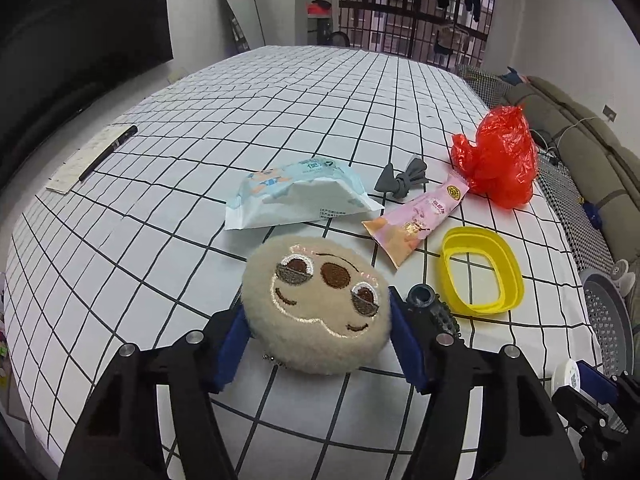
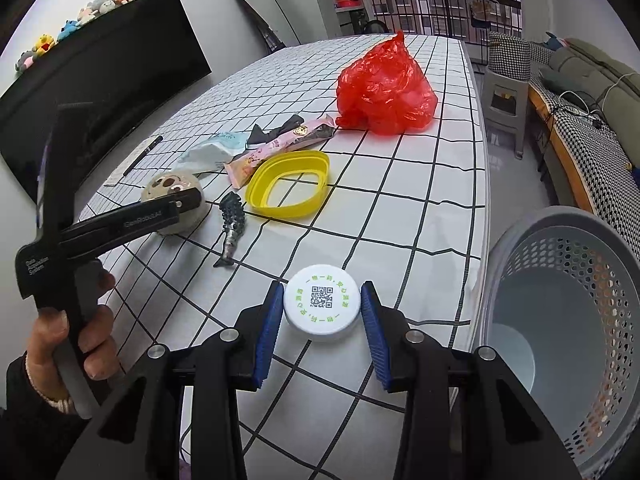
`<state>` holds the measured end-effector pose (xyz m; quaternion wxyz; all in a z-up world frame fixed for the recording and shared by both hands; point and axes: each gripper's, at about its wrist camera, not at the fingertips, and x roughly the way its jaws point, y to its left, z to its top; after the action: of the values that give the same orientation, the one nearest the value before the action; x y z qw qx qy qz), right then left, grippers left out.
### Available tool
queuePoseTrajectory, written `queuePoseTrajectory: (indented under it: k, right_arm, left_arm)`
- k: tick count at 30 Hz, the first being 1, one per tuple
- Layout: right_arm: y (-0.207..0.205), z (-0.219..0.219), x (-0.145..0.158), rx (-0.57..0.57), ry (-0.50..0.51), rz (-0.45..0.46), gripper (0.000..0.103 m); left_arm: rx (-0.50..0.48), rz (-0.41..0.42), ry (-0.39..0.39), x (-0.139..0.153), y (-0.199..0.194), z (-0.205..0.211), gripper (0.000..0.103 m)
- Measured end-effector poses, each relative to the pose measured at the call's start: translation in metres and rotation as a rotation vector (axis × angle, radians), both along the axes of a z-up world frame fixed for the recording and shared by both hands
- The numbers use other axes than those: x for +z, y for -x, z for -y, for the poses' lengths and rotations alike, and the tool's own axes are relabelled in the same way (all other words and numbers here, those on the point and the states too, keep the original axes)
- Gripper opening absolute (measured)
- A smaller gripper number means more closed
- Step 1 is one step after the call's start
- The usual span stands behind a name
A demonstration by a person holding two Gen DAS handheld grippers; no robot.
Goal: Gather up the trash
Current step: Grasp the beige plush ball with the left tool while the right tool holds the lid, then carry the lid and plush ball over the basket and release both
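Observation:
My left gripper (image 1: 318, 344) is open around a beige plush face (image 1: 316, 304) lying on the checked table; its blue pads stand on both sides of it. My right gripper (image 2: 322, 328) is open around a white round cap (image 2: 322, 306) with a QR code near the table's right edge; small gaps show at both pads. A red plastic bag (image 2: 384, 88), a pink snack wrapper (image 2: 276, 150), a light blue tissue pack (image 1: 296, 194) and a yellow ring lid (image 2: 290, 184) lie farther back. The grey trash basket (image 2: 568, 320) stands beside the table at the right.
A dark toy fish (image 2: 232, 226) lies between the plush and the cap. A grey bow (image 1: 402, 178), a pen (image 1: 108, 152) on a paper sheet, a sofa (image 2: 592, 80) at the right and a black screen (image 2: 100, 80) at the left are in view.

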<state>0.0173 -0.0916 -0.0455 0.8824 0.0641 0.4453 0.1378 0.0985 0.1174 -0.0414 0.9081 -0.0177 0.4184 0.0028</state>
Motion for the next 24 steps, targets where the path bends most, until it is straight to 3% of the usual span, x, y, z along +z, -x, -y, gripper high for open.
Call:
queuePoseTrajectory:
  k: [11, 24]
  right_arm:
    - [0.010, 0.010, 0.003, -0.026, -0.006, 0.012, 0.039]
    - [0.047, 0.070, 0.026, -0.160, -0.003, 0.074, 0.039]
  left_arm:
    - [0.004, 0.082, 0.001, 0.033, 0.039, -0.001, 0.062]
    - [-0.186, 0.144, 0.020, 0.059, 0.078, 0.080, 0.062]
